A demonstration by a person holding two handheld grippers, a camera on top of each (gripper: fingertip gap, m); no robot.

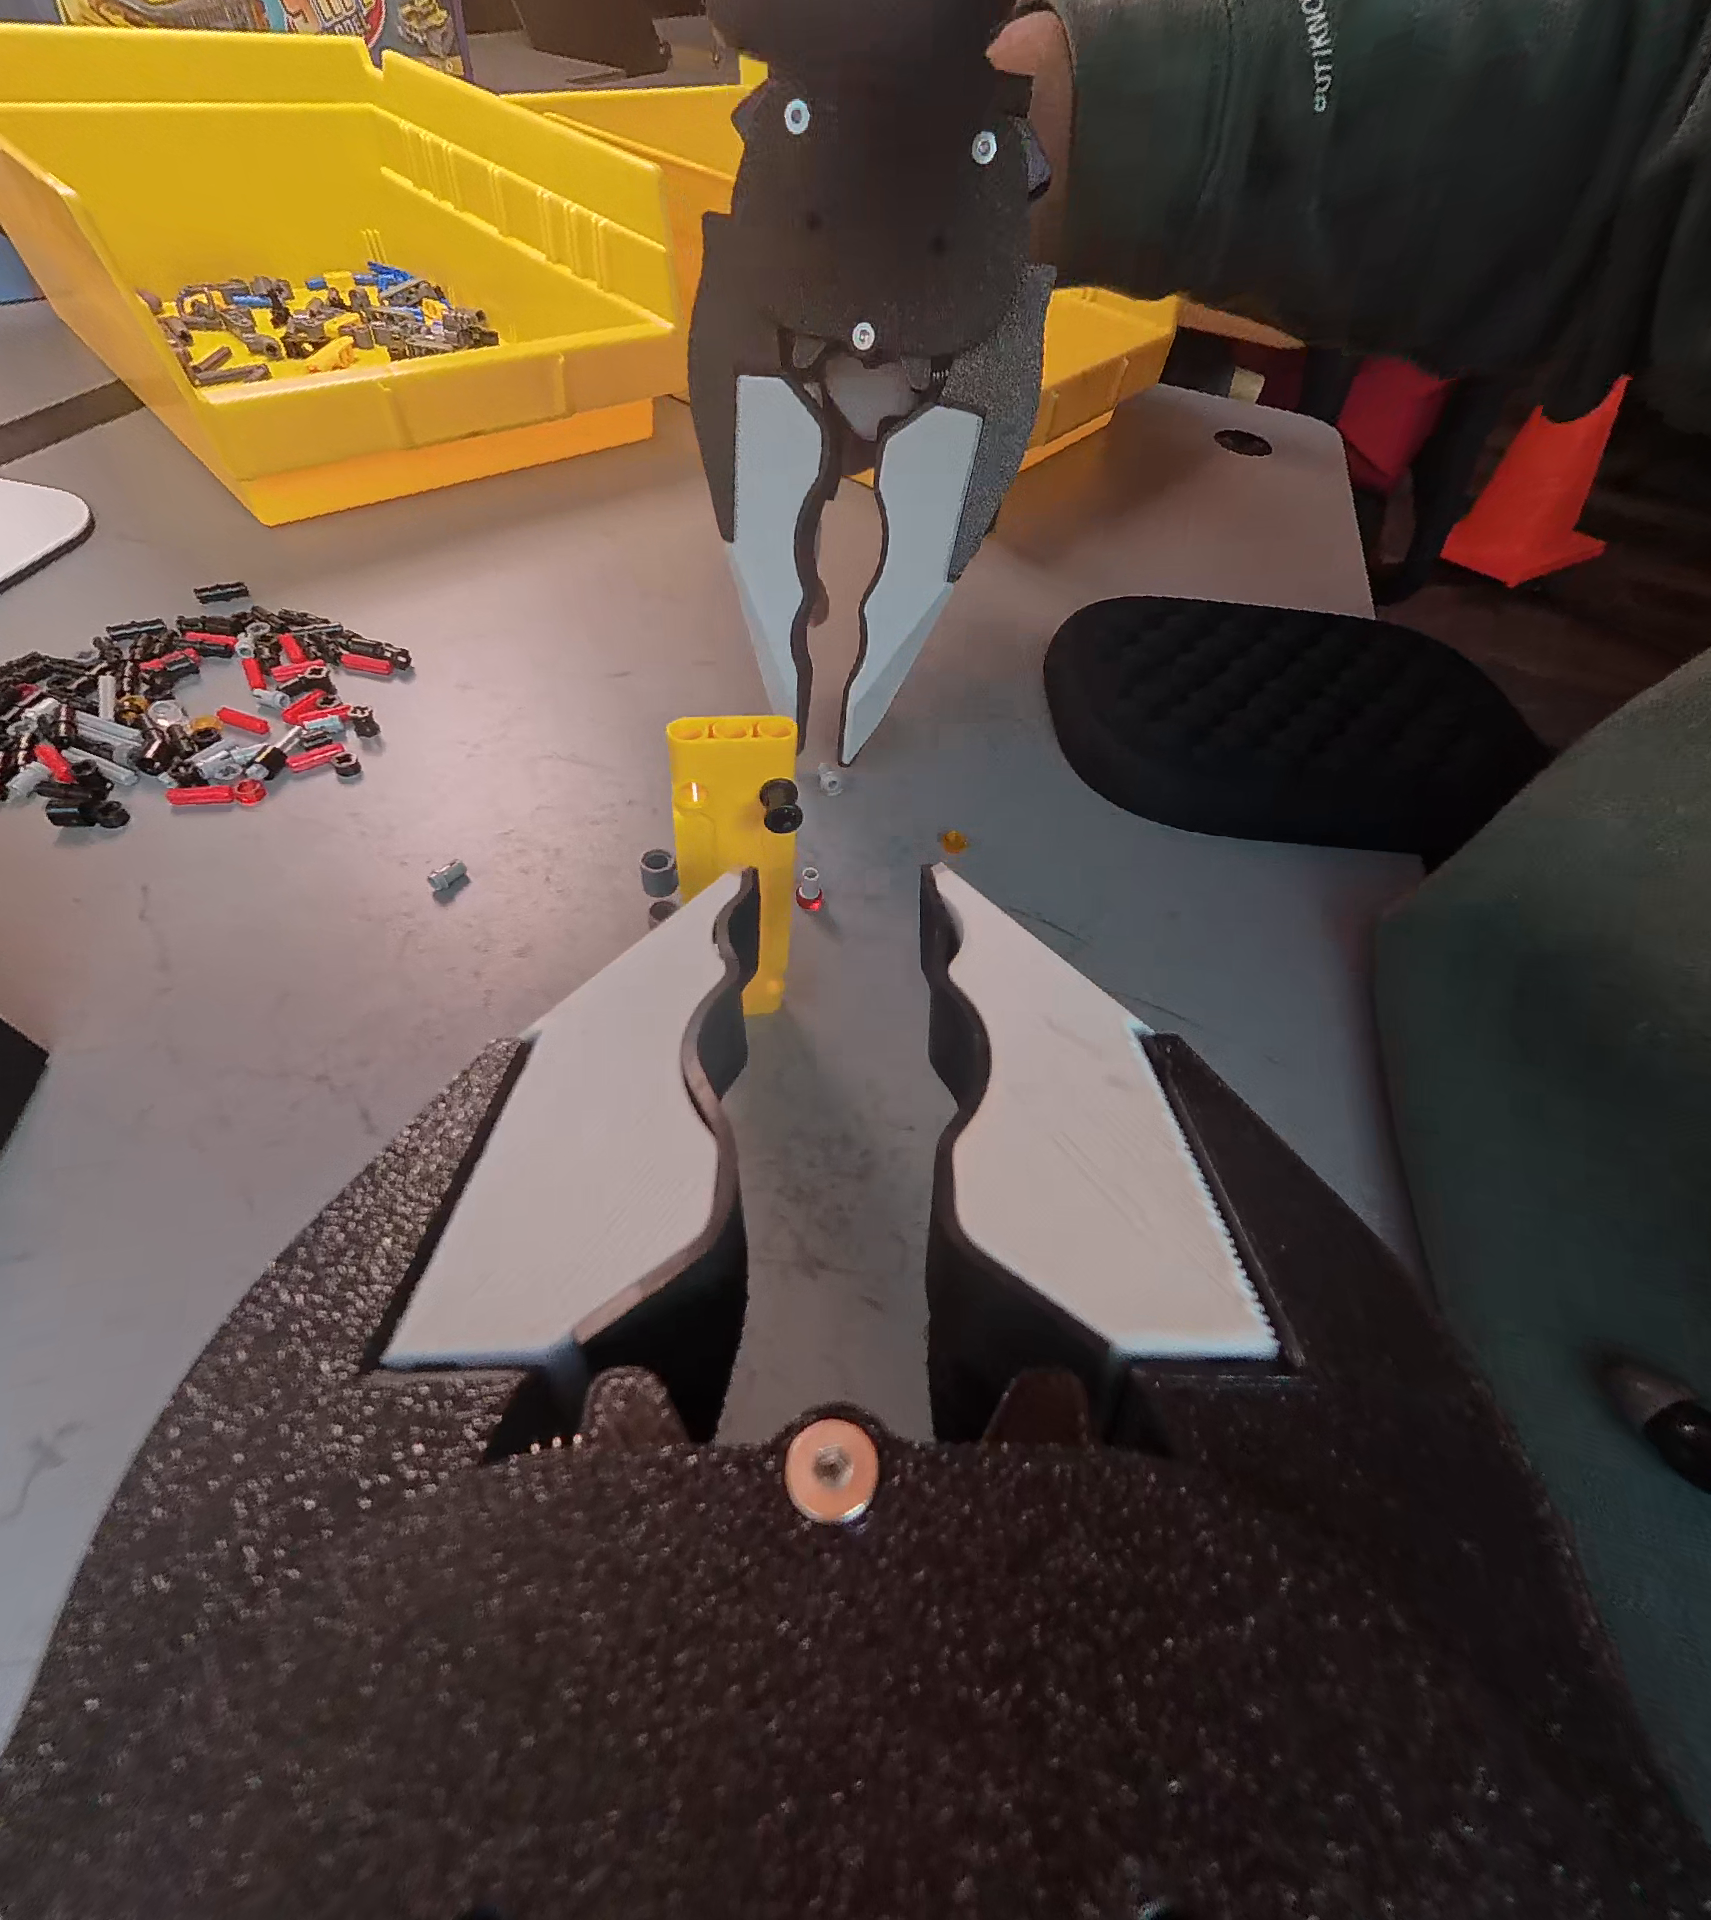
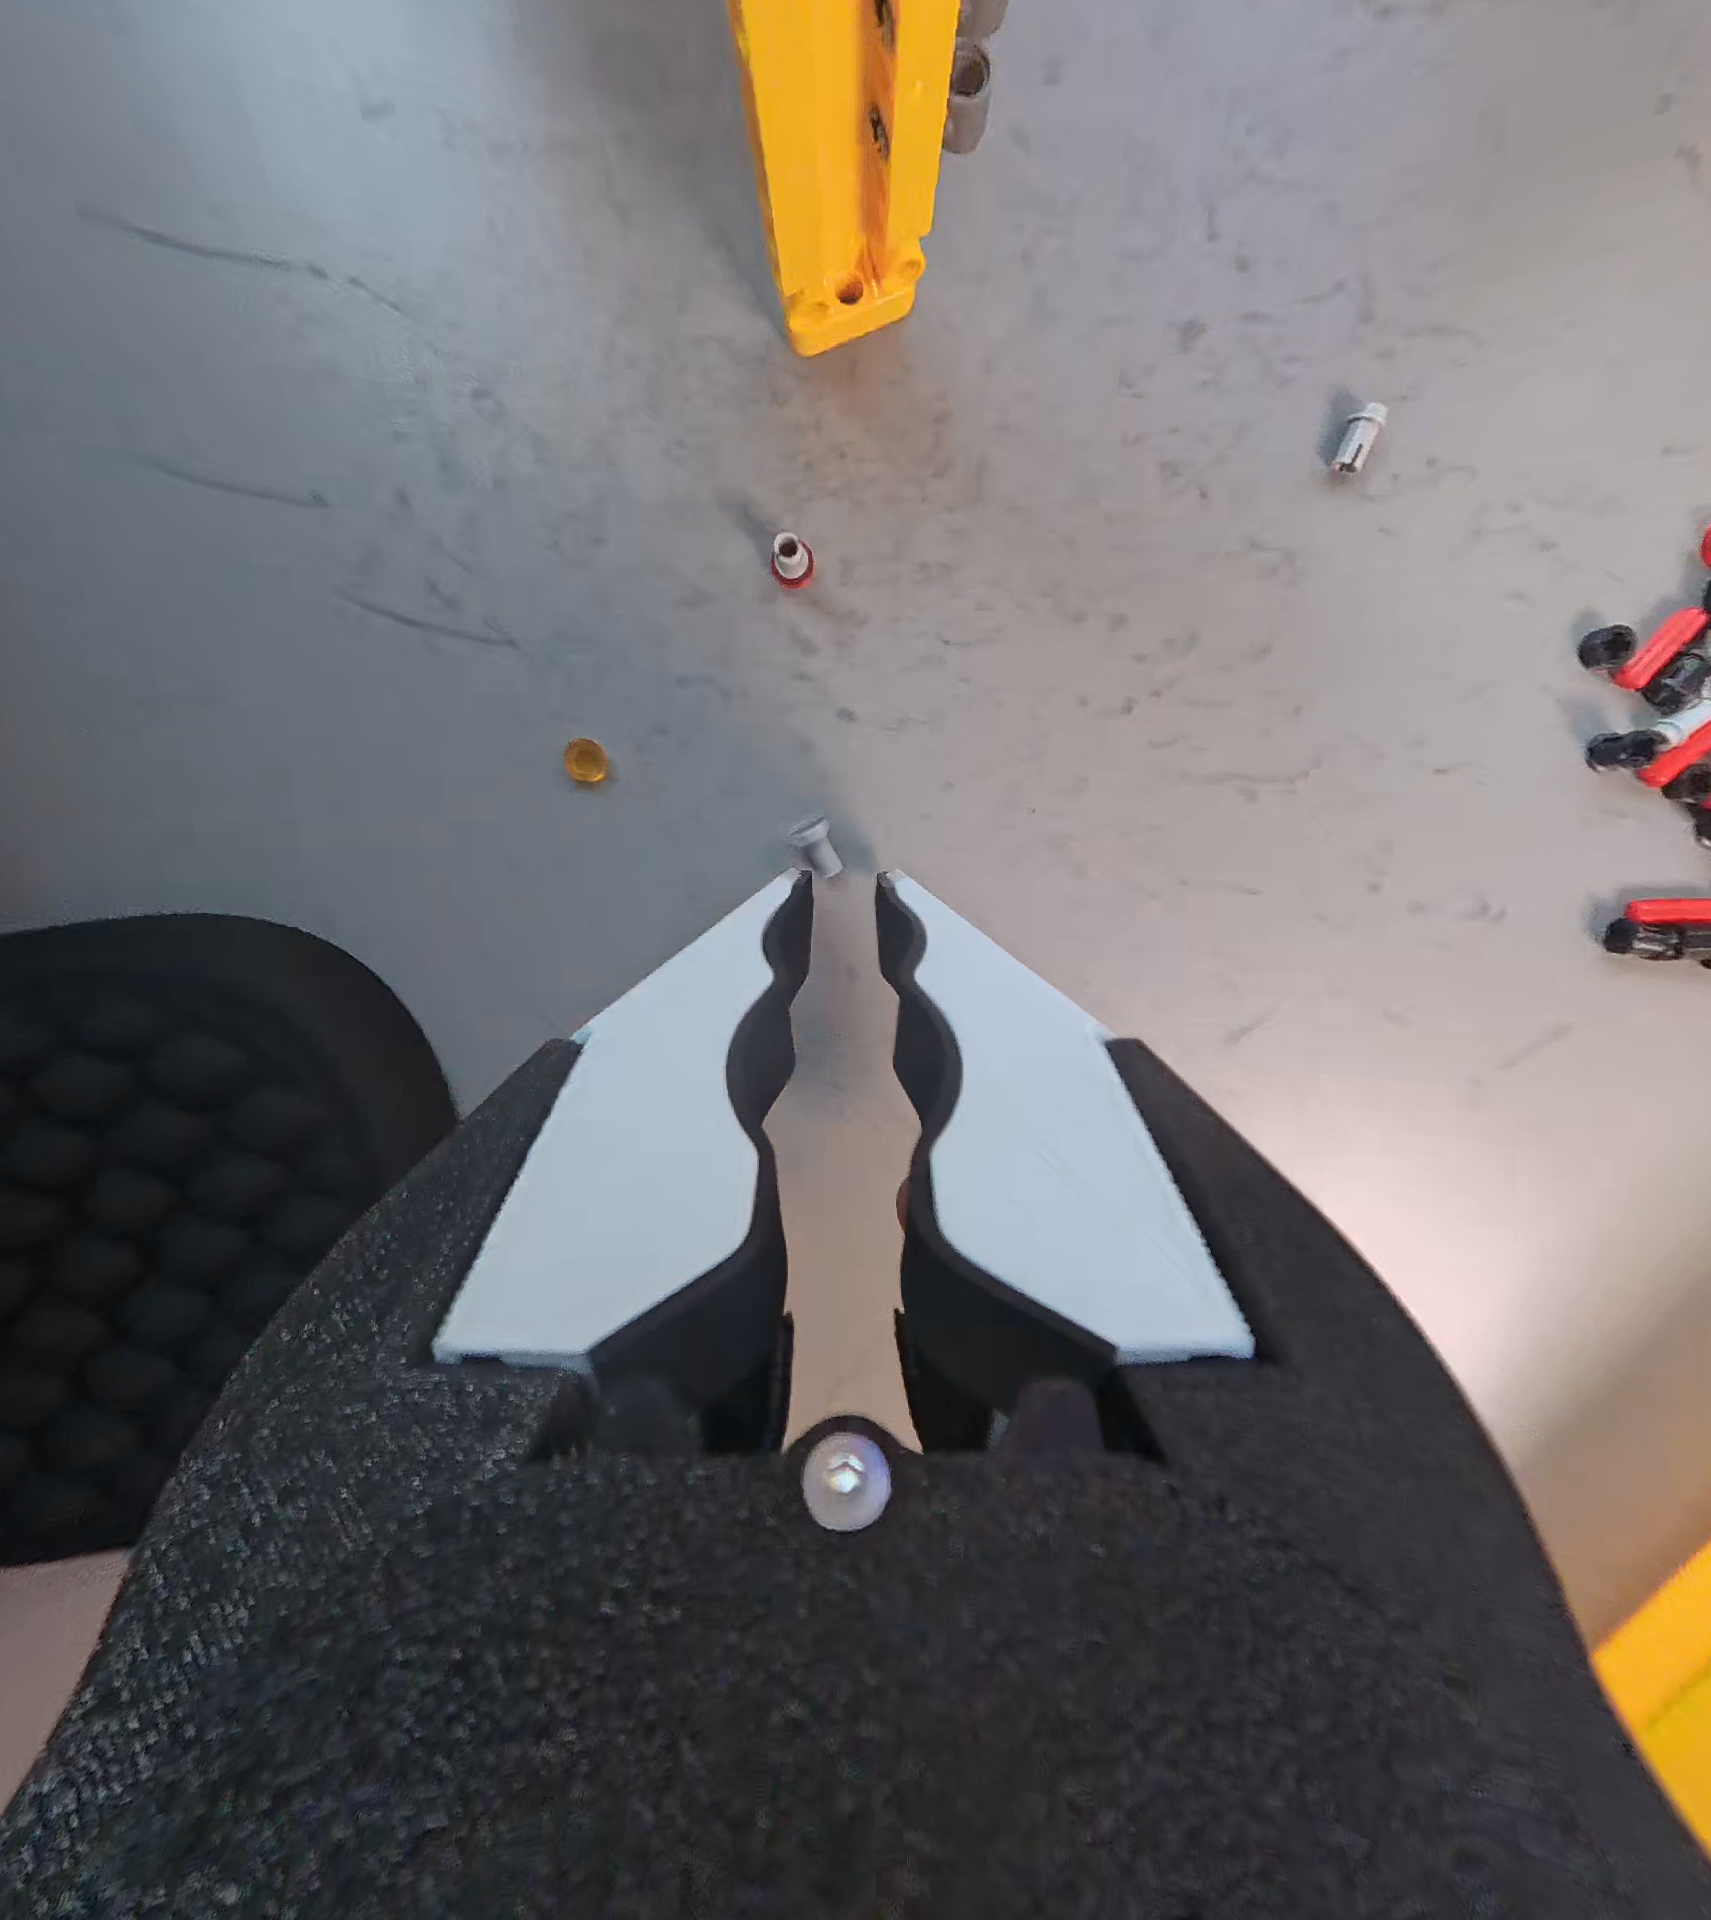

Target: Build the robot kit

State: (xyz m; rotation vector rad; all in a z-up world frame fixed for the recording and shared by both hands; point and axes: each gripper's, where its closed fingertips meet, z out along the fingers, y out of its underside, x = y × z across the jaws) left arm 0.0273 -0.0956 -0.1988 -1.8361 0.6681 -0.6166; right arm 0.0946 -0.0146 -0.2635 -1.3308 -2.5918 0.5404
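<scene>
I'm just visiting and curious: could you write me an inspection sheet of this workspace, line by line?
Surface: grey table, scuffed.
Things: yellow beam beside left gripper, open; small grey peg at right gripper, open.
Clutter: red-and-white stud, amber stud, grey pin, parts pile.
Cables: nothing seen.
Surroundings: yellow bins, black pad, a person's sleeve.

Left hand-held gripper (image 1: 838,883) agape, right hand-held gripper (image 2: 845,881) seemingly narrower
</scene>
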